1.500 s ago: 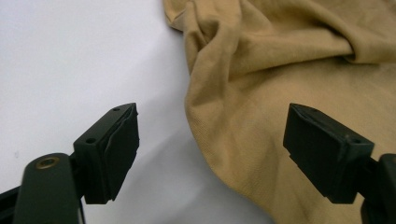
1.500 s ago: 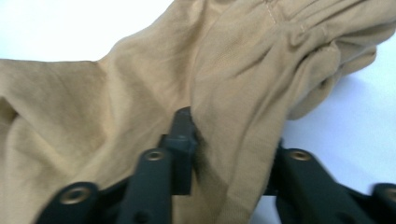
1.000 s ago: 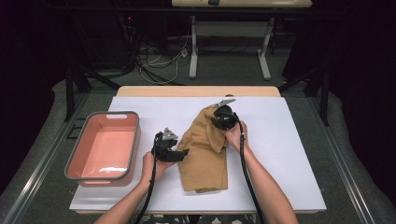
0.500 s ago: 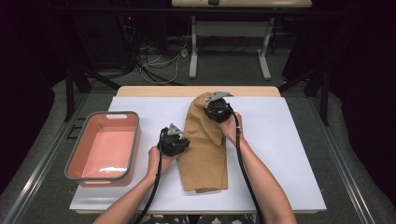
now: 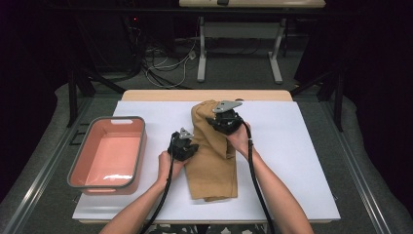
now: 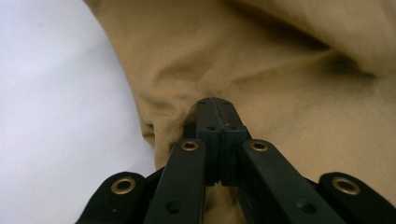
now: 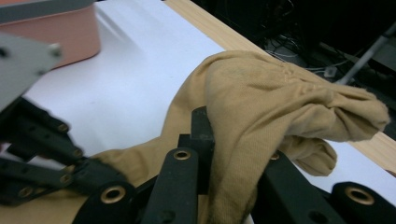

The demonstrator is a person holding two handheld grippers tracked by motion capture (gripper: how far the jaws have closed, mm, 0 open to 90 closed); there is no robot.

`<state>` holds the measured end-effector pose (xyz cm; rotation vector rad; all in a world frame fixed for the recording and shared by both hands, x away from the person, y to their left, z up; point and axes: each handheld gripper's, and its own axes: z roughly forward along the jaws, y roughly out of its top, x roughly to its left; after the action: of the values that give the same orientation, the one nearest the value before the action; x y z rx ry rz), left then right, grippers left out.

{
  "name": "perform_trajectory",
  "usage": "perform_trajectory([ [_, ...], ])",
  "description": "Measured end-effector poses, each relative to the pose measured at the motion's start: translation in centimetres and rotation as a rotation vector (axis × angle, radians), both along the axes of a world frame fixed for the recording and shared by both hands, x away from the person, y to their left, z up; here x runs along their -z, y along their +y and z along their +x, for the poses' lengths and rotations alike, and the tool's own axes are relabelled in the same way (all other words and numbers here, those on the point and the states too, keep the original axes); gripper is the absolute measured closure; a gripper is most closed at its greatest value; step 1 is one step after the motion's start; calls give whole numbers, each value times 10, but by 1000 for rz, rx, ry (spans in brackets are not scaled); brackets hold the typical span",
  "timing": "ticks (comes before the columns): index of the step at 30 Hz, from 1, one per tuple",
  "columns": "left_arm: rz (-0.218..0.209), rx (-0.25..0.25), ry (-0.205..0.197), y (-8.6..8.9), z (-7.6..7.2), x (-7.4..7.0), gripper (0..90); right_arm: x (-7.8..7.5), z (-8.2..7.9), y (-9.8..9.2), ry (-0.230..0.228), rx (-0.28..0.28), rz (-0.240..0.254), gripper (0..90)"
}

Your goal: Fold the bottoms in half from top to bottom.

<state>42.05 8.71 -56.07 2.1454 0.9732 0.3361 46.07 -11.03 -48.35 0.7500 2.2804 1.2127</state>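
Now your left gripper (image 6: 215, 105) has just been closing and pinches the left edge of the tan cloth (image 5: 214, 156), fabric caught between its jaws. Your right gripper (image 7: 219, 135) is clamped on the cloth's far end, lifted so it drapes over the jaws. The cloth lies lengthwise mid-table (image 5: 302, 161), and the pink bin (image 5: 108, 151) sits to its left.

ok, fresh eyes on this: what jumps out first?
The tan cloth lying mid-table on the white mat, pinched by both tongs: the left tongs shut on its near-left edge, the right tongs lifting its far end. Next, the pink tray at the left.
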Motion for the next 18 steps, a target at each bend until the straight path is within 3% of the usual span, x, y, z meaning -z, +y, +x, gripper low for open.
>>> perform_trajectory([
  [18,-17,-12,-6,1,-3,3,899,30,-36,-7,55,-101,17,842],
])
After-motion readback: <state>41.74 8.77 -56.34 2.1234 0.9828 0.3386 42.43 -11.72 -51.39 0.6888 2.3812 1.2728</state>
